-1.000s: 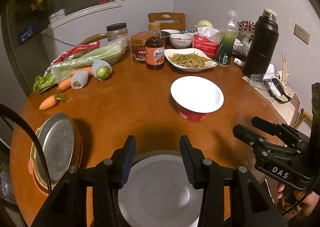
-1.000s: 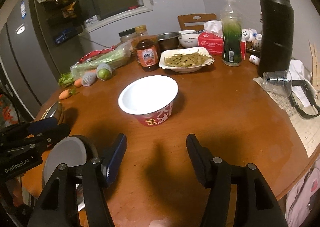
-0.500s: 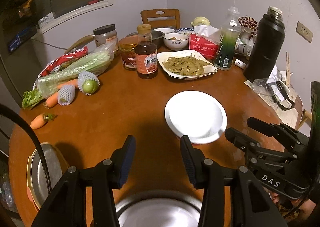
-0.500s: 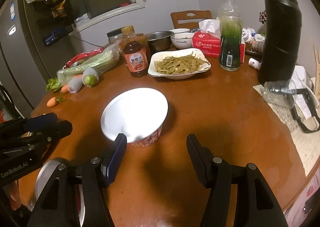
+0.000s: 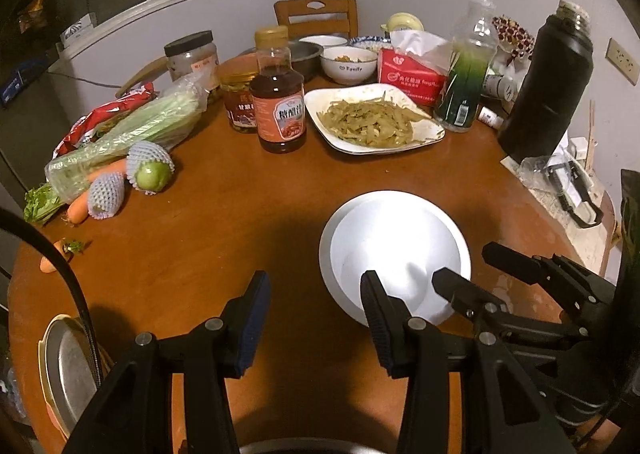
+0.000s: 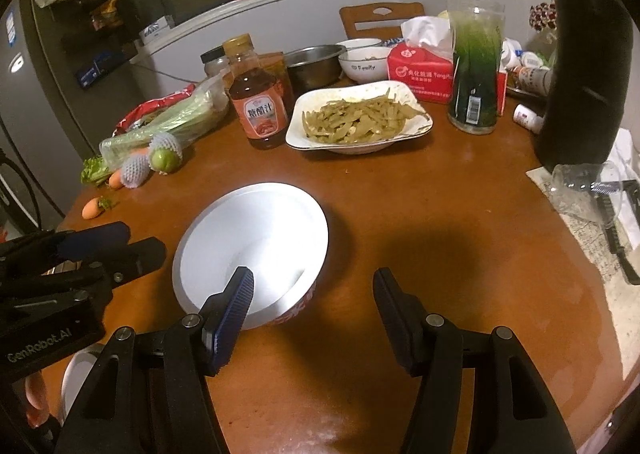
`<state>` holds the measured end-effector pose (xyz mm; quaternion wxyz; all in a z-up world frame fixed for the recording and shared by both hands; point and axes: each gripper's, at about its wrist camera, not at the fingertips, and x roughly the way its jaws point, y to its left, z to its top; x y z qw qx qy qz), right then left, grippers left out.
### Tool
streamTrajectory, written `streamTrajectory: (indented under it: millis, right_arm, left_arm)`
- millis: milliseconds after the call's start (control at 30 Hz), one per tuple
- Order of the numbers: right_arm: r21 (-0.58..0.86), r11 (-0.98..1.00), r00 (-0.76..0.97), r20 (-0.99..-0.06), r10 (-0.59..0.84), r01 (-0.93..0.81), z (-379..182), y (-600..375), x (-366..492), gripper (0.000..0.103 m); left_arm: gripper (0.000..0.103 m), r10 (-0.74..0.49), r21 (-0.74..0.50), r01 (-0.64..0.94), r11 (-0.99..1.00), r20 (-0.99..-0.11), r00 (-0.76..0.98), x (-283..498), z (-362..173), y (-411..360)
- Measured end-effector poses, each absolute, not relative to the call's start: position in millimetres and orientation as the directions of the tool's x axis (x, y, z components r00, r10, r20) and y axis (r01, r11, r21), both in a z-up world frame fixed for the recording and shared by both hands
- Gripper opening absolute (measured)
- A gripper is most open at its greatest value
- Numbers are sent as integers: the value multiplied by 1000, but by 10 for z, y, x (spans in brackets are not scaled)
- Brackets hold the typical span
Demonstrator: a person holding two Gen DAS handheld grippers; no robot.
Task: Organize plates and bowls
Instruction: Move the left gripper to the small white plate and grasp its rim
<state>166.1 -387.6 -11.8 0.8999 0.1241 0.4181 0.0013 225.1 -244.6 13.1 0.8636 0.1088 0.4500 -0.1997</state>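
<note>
Round brown wooden table (image 5: 192, 274), crowded along its far side

White paper bowl (image 5: 394, 250) at centre right; plate of green beans (image 5: 372, 120) and sauce bottle (image 5: 280, 102) upper centre; bagged celery (image 5: 132, 130), netted fruit (image 5: 150, 170) and carrots (image 5: 78, 206) at left; black flask (image 5: 548, 90) upper right; metal plate (image 5: 66, 370) lower left.

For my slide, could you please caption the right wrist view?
Open right gripper beside an empty white paper bowl on a cluttered round table.

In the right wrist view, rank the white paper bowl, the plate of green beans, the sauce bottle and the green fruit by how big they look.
1. white paper bowl, though nearest the camera
2. plate of green beans, a close second
3. sauce bottle
4. green fruit
</note>
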Motion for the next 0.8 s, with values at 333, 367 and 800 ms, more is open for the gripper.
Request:
streamTrajectory:
  millis: [333, 367, 800]
  right_arm:
    - [248, 968, 638, -751, 171, 32, -197, -3854, 1770, 54]
    - [244, 969, 638, -751, 172, 25, -200, -3842, 1778, 51]
    - [245, 969, 637, -742, 209, -33, -209, -3768, 1771, 40]
  left_arm:
    - [47, -226, -6, 428, 904, -857, 463, 2399, -64, -2487]
    - [47, -226, -9, 428, 904, -858, 460, 2401, -70, -2487]
    - [32, -277, -83, 445, 892, -877, 393, 2465, -174, -2507]
